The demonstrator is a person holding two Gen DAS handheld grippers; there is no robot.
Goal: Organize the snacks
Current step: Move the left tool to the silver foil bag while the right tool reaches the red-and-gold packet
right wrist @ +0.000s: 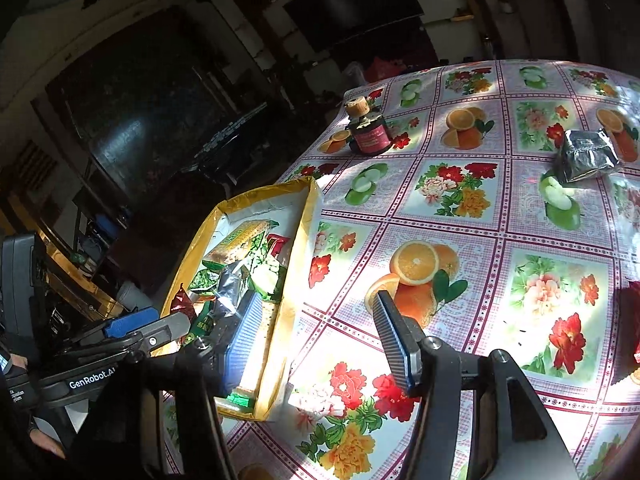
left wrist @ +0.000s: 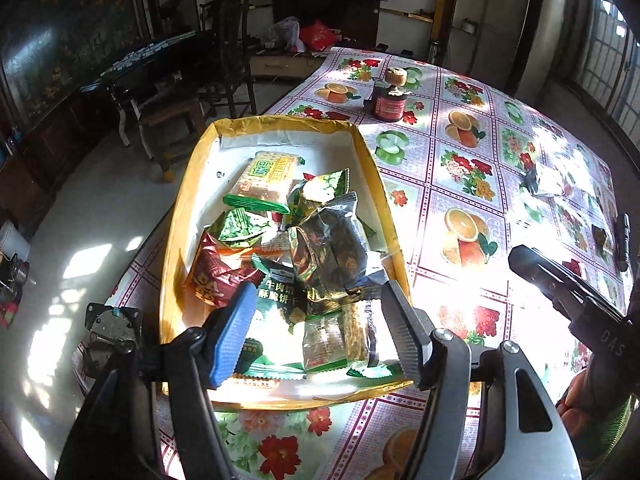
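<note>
A yellow cardboard box [left wrist: 182, 216] with a white floor sits at the table's left edge and holds several wrapped snacks [left wrist: 320, 248]. My left gripper [left wrist: 316, 332] is open and empty, hovering over the box's near end. My right gripper [right wrist: 316, 336] is open and empty, just right of the box [right wrist: 306, 216] above the tablecloth. A silver snack packet [right wrist: 586, 156] lies on the table at the far right; it also shows in the left wrist view [left wrist: 550, 178]. A red wrapper [right wrist: 632, 320] peeks in at the right edge.
The table has a fruit-and-flower cloth [left wrist: 460, 176]. A dark red jar with a cork lid [left wrist: 390, 98] stands at the far side, also seen in the right wrist view [right wrist: 368, 128]. A black pen-like object [left wrist: 624, 240] lies at the right. Chairs [left wrist: 172, 120] stand left of the table.
</note>
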